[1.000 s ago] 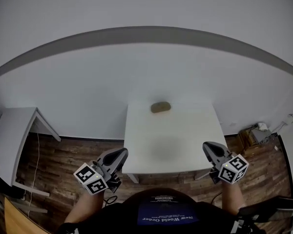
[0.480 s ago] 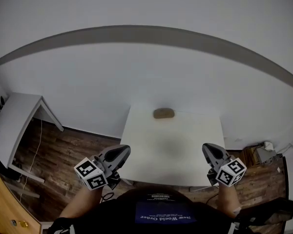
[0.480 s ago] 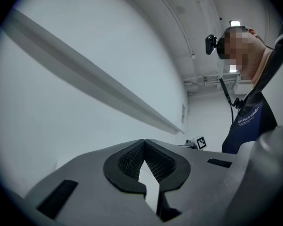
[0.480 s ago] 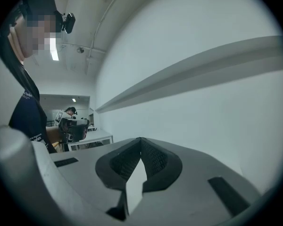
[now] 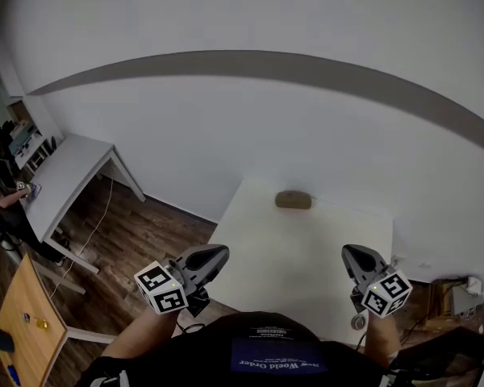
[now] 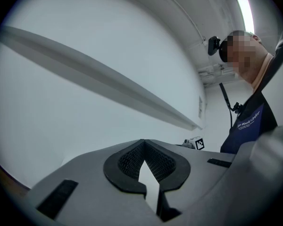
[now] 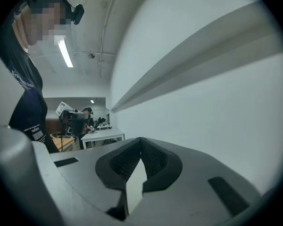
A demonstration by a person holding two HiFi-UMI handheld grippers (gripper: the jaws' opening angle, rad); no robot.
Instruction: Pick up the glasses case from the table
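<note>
A small brownish oval glasses case (image 5: 294, 200) lies near the far edge of a white square table (image 5: 290, 256) in the head view. My left gripper (image 5: 218, 254) hovers by the table's near left corner, jaws shut and empty. My right gripper (image 5: 352, 253) hangs over the table's near right part, also shut with nothing in it. Both are well short of the case. In the left gripper view the left gripper (image 6: 143, 142) points at the pale wall with its tips touching. The right gripper (image 7: 140, 140), in its own view, likewise faces the wall, and the case is not seen there.
A white wall with a grey band (image 5: 226, 63) rises behind the table. A second white desk (image 5: 64, 176) stands at the left, with a person (image 5: 0, 200) beside it. A wooden surface (image 5: 24, 321) shows at lower left. Wood floor lies between the tables.
The view has swung to the right: the table and case shifted right and slightly down in the picture. Both grippers kept shut and moved along with the body toward the table.
</note>
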